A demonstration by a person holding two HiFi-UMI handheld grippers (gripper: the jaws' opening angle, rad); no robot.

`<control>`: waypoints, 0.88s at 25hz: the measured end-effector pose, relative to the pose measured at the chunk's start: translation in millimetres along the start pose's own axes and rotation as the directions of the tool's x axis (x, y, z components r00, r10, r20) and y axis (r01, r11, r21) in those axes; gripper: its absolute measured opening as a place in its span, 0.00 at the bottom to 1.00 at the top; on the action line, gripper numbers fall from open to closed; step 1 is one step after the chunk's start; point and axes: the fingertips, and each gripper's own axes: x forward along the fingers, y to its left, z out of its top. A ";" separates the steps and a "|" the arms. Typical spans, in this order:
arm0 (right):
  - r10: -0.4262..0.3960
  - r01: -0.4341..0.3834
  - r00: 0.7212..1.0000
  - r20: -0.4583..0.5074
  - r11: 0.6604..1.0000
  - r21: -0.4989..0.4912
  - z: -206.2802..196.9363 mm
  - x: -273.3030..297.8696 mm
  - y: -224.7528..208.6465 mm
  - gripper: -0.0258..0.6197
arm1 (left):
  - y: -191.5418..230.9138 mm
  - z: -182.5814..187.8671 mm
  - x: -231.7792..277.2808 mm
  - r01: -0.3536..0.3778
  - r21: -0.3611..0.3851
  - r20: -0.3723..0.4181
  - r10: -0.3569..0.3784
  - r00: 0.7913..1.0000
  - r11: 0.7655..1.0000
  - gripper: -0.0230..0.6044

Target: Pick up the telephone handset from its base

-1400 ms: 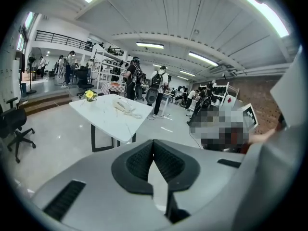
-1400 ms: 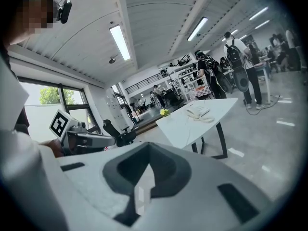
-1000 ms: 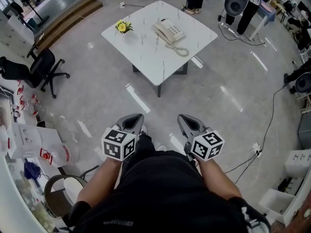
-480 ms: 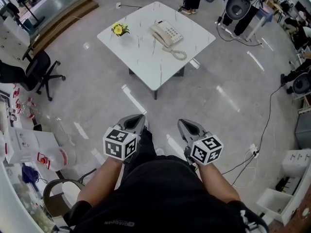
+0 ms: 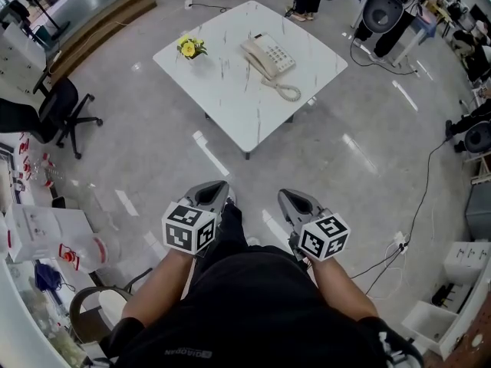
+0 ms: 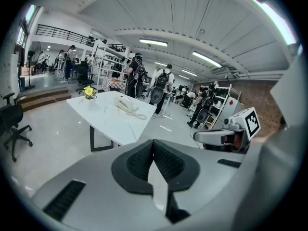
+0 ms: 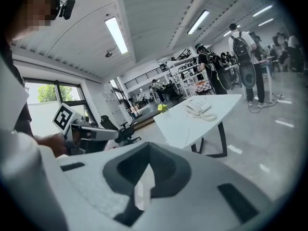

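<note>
Handset: your telephone handset (image 5: pixel 255 57) lies in its cradle along the left side of the telephone base (image 5: pixel 275 51), which sits on the far right part of the white bench (image 5: pixel 230 102).
Cord: the coiled cord (image 5: pixel 288 92) trails from the base toward the bench's near right edge.
Handset and fingers: they are well apart. Both your grippers are short of the bench, over the grey floor (image 5: pixel 330 156), pointing toward it.
Left gripper (image 5: pixel 218 185): fingers clenched together, with nothing between them.
Right gripper (image 5: pixel 289 195): fingers clenched together, empty.
Writing: the print on your black shirt (image 5: pixel 253 305) is upside down and too small to read. The keypad on the base is too small to make out.
Hidden: the marker cubes (image 5: pixel 189 227) cover your hands, and the bench top hides most of its legs.
Also on the bench: yellow flowers (image 5: pixel 189 47) at its far left corner.
</note>
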 end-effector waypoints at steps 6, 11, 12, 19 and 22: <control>0.008 -0.009 1.000 -0.017 0.999 -0.036 32.1 39.5 -7.7 0.04 | 35.3 30.9 18.7 -0.002 -0.007 0.011 0.002 1.000 1.000 0.04; -0.009 0.009 1.000 0.006 0.998 -0.067 79.1 77.3 -18.9 0.04 | 68.5 74.9 39.6 0.016 0.017 0.028 -0.016 0.999 1.000 0.04; -0.013 0.014 1.000 0.013 0.998 -0.068 87.6 84.8 -21.1 0.04 | 74.7 82.8 44.0 0.021 0.023 0.030 -0.022 0.999 0.999 0.04; -0.040 0.041 0.999 0.015 0.995 -0.086 128.4 139.4 -34.8 0.04 | 125.7 135.0 70.2 0.038 0.046 0.053 -0.040 0.998 0.998 0.04; -0.050 0.052 0.998 0.027 0.995 -0.089 144.6 164.8 -40.9 0.04 | 147.4 148.4 80.9 0.047 0.058 0.053 -0.050 0.997 0.997 0.04</control>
